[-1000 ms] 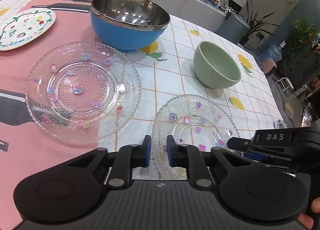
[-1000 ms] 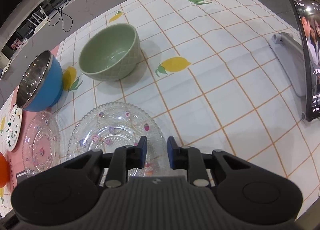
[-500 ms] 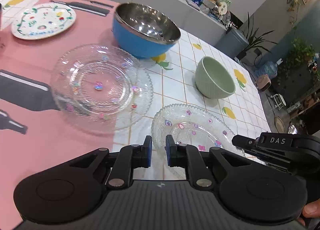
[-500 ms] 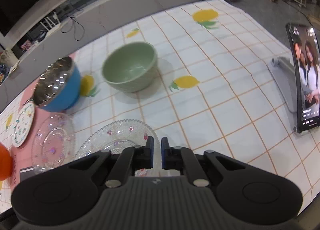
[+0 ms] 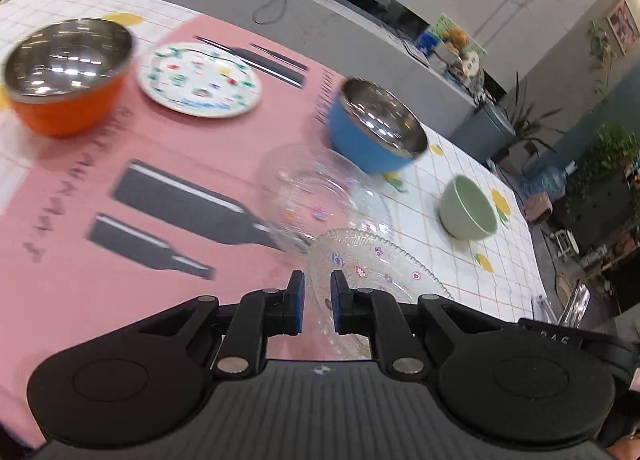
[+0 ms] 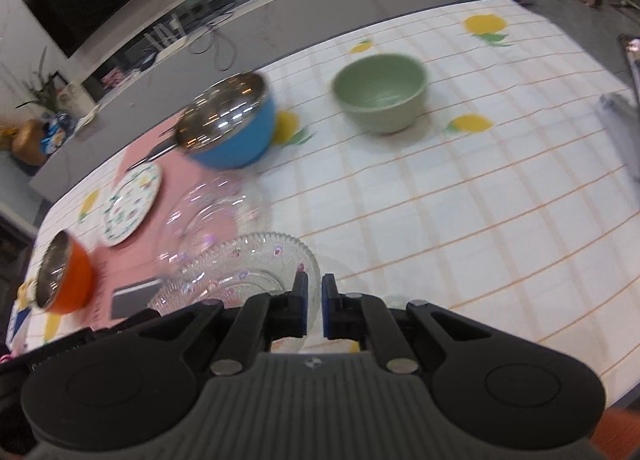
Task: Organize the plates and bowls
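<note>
A small clear glass plate with coloured flower dots hangs tilted above the table, held from two sides. My left gripper is shut on its near rim. On the opposite rim my right gripper is shut as well. Just beyond lies a larger glass plate on the pink mat's edge. Around it stand a blue steel-lined bowl, a green bowl, an orange steel-lined bowl and a white painted plate.
The pink mat with black bottle shapes covers the table's left half; a checked lemon cloth covers the right. A phone on a stand sits at the far right edge. A grey counter runs behind the table.
The right gripper's jaws closed on the small plate's rim. Both grippers then rose and swung left with the plate, bringing the orange bowl and white plate into view.
</note>
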The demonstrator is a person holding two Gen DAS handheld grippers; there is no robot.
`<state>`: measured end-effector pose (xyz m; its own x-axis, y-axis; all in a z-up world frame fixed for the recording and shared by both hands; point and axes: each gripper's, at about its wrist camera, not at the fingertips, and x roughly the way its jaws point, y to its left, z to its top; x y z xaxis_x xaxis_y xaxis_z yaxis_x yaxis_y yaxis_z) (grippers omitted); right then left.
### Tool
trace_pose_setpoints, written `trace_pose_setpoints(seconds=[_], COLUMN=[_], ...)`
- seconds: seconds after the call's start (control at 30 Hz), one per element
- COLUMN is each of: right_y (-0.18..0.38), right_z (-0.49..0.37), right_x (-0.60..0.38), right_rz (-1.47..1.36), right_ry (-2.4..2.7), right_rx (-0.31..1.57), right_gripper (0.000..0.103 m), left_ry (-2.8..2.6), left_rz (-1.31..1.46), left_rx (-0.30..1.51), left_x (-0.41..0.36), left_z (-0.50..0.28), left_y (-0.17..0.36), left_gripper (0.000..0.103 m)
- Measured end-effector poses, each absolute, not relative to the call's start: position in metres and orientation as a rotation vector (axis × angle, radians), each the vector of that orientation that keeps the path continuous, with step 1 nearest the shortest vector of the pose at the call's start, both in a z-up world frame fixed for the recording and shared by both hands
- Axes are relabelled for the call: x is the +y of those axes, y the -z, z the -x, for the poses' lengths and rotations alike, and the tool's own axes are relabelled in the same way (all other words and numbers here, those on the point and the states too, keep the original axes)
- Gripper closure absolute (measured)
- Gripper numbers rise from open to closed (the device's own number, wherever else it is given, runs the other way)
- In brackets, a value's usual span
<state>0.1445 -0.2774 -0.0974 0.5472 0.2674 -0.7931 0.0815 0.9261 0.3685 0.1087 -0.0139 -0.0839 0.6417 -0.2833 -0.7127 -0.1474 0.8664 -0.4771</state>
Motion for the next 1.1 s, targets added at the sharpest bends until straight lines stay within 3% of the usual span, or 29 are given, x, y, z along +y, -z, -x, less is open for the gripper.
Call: trace_pose_setpoints(seconds=[0.57, 1.1], right_y=[0.121, 0.140], right_z=[-0.124, -0.129], right_x=[-0.158, -0.127], right_rz=[-0.332, -0.298], right_ry=[-0.286, -0.306], right_rx=[1.055, 1.062], right_gripper=[0.099, 0.099], left_ry=[-0.087, -0.155], left_rz=[0.581, 0.533], left_rx=[0.865, 0.883], left_x=[0.095, 0.113], left_z=[-0.068, -0.075], left_y=[0.101, 0.125], left_gripper=[0.089, 0.088])
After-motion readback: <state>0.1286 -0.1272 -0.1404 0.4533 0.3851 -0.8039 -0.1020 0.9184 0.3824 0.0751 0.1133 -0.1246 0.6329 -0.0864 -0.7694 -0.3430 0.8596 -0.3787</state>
